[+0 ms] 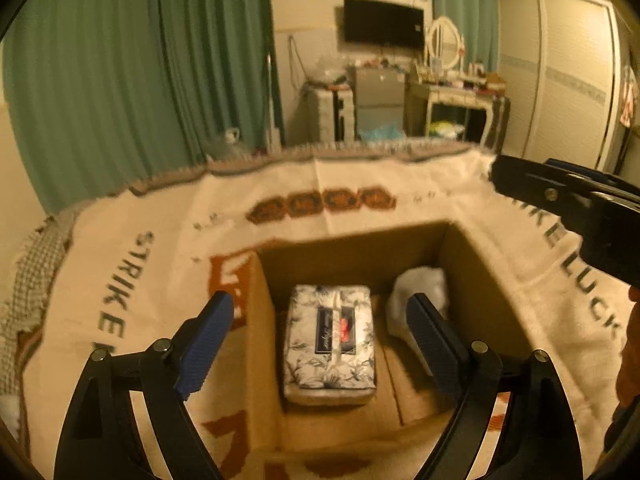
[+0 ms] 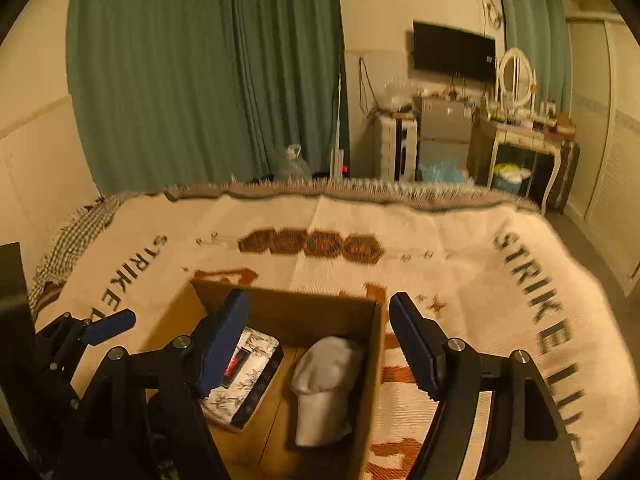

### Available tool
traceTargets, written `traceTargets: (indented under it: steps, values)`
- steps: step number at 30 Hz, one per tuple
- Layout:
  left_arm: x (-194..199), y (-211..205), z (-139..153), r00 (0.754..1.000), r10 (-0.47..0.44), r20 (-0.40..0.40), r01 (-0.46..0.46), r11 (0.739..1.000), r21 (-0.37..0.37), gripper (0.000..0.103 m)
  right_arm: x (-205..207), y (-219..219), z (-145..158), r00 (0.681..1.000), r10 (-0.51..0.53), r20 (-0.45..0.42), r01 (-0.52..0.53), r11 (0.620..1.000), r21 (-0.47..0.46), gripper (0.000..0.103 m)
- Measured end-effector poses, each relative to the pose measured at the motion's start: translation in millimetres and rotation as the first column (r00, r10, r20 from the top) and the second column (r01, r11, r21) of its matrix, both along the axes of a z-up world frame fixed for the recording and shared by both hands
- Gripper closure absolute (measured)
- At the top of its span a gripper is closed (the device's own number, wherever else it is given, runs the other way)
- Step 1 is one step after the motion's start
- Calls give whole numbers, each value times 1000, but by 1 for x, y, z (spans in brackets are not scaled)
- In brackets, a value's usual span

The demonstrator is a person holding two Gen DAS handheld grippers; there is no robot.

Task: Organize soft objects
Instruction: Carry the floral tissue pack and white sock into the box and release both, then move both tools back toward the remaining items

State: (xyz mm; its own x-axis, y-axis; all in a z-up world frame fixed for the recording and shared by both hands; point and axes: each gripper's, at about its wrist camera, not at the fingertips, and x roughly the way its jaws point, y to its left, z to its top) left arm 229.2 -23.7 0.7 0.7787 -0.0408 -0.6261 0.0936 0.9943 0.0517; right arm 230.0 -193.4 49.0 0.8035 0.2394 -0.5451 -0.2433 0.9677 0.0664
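green curtains [image 2: 208, 80], a wall tv [image 2: 454, 52], a dressing table [image 2: 524, 136] with an oval mirror [image 2: 516, 76].

In the right wrist view, the left blue finger [image 2: 224, 344] covers part of the floral tissue pack [image 2: 256, 372]. The cardboard box [image 2: 368, 360] runs off the bottom edge. The blanket lettering [image 2: 532, 280] is blurred.

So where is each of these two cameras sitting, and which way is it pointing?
Left wrist: rides the left gripper, looking down into the cardboard box at the tissue pack; own open fingers show, plus the right gripper and, at the edge, perhaps a hand.
Right wrist: rides the right gripper, over the box's right wall, above the white cap; own open fingers and the left gripper show.
Shared: box, tissue pack, cap, printed blanket, room.
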Motion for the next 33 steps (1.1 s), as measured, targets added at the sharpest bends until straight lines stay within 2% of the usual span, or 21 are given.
traceTargets:
  steps: [5, 7, 9, 13, 15, 19, 21, 26, 30, 33]
  values:
    - [-57, 10, 67, 993, 14, 121, -12, 1000, -16, 14, -59, -9, 67, 995, -3, 95, 5, 1000, -22, 29]
    - [-80, 14, 89, 985, 21, 170, -18, 1000, -19, 6, -90, -15, 90, 991, -2, 133, 6, 1000, -30, 22]
    - [-109, 18, 110, 974, 32, 225, -26, 999, -28, 6, -120, -19, 109, 987, 5, 161, 2, 999, -42, 18]
    - [-147, 23, 126, 968, 31, 249, -22, 999, -37, 6, -176, -26, 125, 981, 12, 195, 1, 998, -65, 0]
    - [-164, 24, 123, 968, 37, 248, -29, 999, -35, 6, -199, -29, 124, 980, 15, 200, 0, 997, -75, 0]
    - [-189, 23, 95, 974, 43, 221, -43, 999, -5, 6, -231, -31, 101, 985, 33, 168, -19, 996, -85, 0]
    - [-199, 23, 72, 977, 62, 205, -65, 998, 8, 6, -241, -31, 81, 989, 41, 141, -29, 995, -92, 0]
    - [-209, 17, 7, 988, 89, 124, -95, 995, 43, 6, -249, -21, 15, 996, 56, 69, -45, 986, -159, 0]
    - [-205, 12, -47, 994, 104, 22, -105, 994, 44, 6, -243, -15, -56, 998, 41, -48, -49, 982, -182, 0]
    - [-203, 8, -83, 993, 105, -61, -103, 994, 46, 6, -235, -18, -99, 990, 35, -133, -57, 985, -164, 0]
